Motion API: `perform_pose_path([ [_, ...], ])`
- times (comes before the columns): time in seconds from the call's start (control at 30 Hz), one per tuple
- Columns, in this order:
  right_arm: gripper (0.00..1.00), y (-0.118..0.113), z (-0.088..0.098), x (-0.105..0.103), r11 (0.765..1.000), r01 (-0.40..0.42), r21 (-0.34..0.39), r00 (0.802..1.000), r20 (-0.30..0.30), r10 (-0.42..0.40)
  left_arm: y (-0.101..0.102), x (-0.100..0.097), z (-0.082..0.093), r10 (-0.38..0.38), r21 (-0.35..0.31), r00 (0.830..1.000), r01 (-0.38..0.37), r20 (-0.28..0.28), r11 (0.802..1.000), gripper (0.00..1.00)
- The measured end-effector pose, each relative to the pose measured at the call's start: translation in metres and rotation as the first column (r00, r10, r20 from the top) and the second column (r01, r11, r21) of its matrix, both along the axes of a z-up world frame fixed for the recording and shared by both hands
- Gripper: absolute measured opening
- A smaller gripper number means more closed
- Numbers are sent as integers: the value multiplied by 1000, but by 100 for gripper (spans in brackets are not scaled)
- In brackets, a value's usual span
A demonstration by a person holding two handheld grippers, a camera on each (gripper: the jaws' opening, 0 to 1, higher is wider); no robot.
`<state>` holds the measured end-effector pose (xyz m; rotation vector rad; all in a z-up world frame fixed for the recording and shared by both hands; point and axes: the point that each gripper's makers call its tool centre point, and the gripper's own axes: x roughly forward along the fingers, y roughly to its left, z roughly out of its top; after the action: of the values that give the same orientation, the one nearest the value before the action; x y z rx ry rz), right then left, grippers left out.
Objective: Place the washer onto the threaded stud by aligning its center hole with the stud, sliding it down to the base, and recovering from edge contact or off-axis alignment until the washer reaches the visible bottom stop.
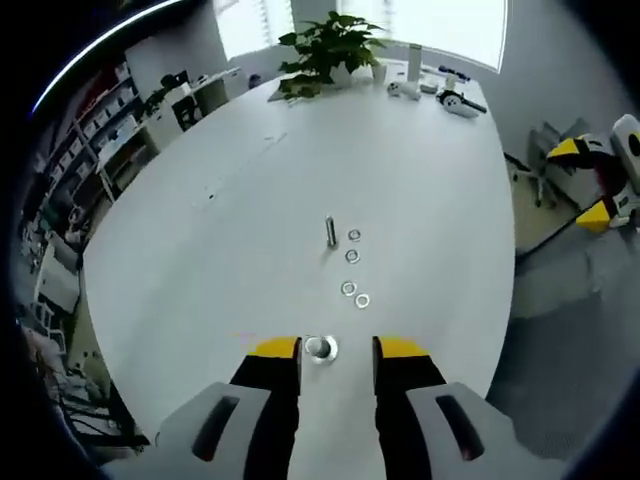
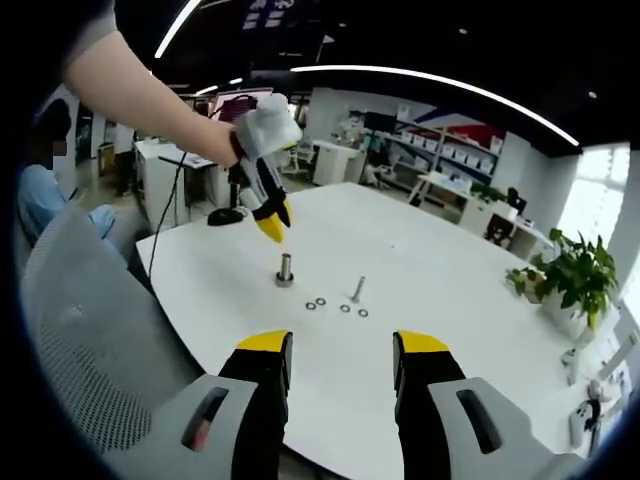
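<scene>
From the left gripper view, my left claw (image 1: 337, 348) sits at the bottom centre of the frame, jaws set a moderate gap apart and holding nothing, poised above the near edge of the white tabletop (image 1: 250, 200). Between the yellow tips I look straight down on a short metal post with a round base (image 1: 320, 348), seen end-on. Further up the frame stands a slim threaded stud (image 1: 330, 232), upright, with four washers (image 1: 353, 256) scattered in a loose line just to its right and below it, all lying flat and apart from the stud. A potted plant (image 1: 325, 48) sits at the far end of the tabletop, top centre. At the right edge I see the right claw (image 1: 590, 180), off the tabletop. From the right gripper view, my right claw (image 2: 340, 352) is at the bottom centre, jaws wide and empty, hanging short of the tabletop edge. In the upper left, a person's hand carries the left claw above the short post (image 2: 285, 270), tips pointing down and not touching it. The stud (image 2: 357, 290) stands right of it, washers (image 2: 320, 301) on the tabletop between and around them.
</scene>
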<state>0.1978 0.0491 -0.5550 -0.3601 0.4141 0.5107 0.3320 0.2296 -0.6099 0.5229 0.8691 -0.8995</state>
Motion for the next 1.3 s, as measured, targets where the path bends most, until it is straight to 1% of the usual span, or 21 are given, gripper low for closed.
perform_pose_path([
  [0.13,43,-1,0,0,1000,4,5,1000,-3,-4,3,-10,10,9,-26,1000,-8,14,1000,27],
  [0.27,43,2,-1,-1,1000,-6,-2,1000,-4,6,5,-19,27,65,-103,997,-61,38,993,27],
  [0.37,43,4,-2,-2,1000,-15,-9,1000,-7,15,4,-29,36,111,-163,993,-102,42,981,28],
  [0.4,43,4,-2,-2,1000,-18,-12,1000,-9,18,3,-30,39,130,-191,990,-119,50,974,27],
  [0.43,43,5,-3,-3,1000,-20,-14,1000,-13,20,1,-34,43,161,-238,985,-144,54,960,27],
  [0.47,43,6,-4,-2,1000,-23,-16,1000,-13,23,0,-37,43,173,-256,984,-155,50,954,27],
  [0.57,43,6,-4,-2,1000,-24,-19,1000,-13,24,1,-50,37,165,-244,984,-145,66,959,27],
  [0.63,43,5,-4,-2,1000,-17,-17,1000,-17,17,4,-53,38,167,-246,983,-143,79,959,27],
  [0.67,43,5,-4,-2,1000,-17,-17,1000,-17,17,5,-53,40,181,-261,980,-155,79,953,27],
  [0.7,43,5,-4,-2,1000,-19,-18,1000,-15,19,4,-53,45,212,-306,975,-182,68,935,27],
  [0.73,43,6,-4,-3,1000,-21,-19,1000,-16,21,5,-53,46,224,-319,972,-192,65,928,27],
  [0.83,43,8,-6,-3,999,-34,-28,999,-19,33,9,-54,51,245,-331,966,-207,79,921,28],
  [0.93,43,9,-7,-4,999,-41,-26,999,-26,40,8,-59,60,267,-362,959,-215,99,907,28],
  [0.97,43,9,-7,-3,999,-40,-23,999,-29,40,7,-65,61,263,-359,959,-210,105,910,28],
  [1.03,43,9,-6,-4,999,-40,-19,999,-28,39,6,-71,61,239,-335,961,-182,139,924,28],
  [1.1,43,8,-7,-3,999,-38,-19,999,-29,38,8,-77,61,249,-342,957,-186,148,921,28],
  [1.13,43,8,-7,-3,999,-37,-18,999,-30,36,8,-79,63,284,-381,950,-217,129,899,28],
  [1.17,43,7,-7,-3,999,-35,-16,999,-30,34,8,-81,64,305,-404,944,-233,123,884,29],
  [1.2,43,7,-7,-3,999,-34,-14,999,-29,33,10,-83,65,322,-418,939,-245,124,875,29],
  [1.23,43,7,-6,-3,999,-33,-13,999,-29,32,12,-85,65,330,-420,935,-250,130,873,29],
  [1.3,43,7,-7,-3,999,-33,-12,999,-30,32,15,-88,69,364,-447,920,-267,147,854,30],
])
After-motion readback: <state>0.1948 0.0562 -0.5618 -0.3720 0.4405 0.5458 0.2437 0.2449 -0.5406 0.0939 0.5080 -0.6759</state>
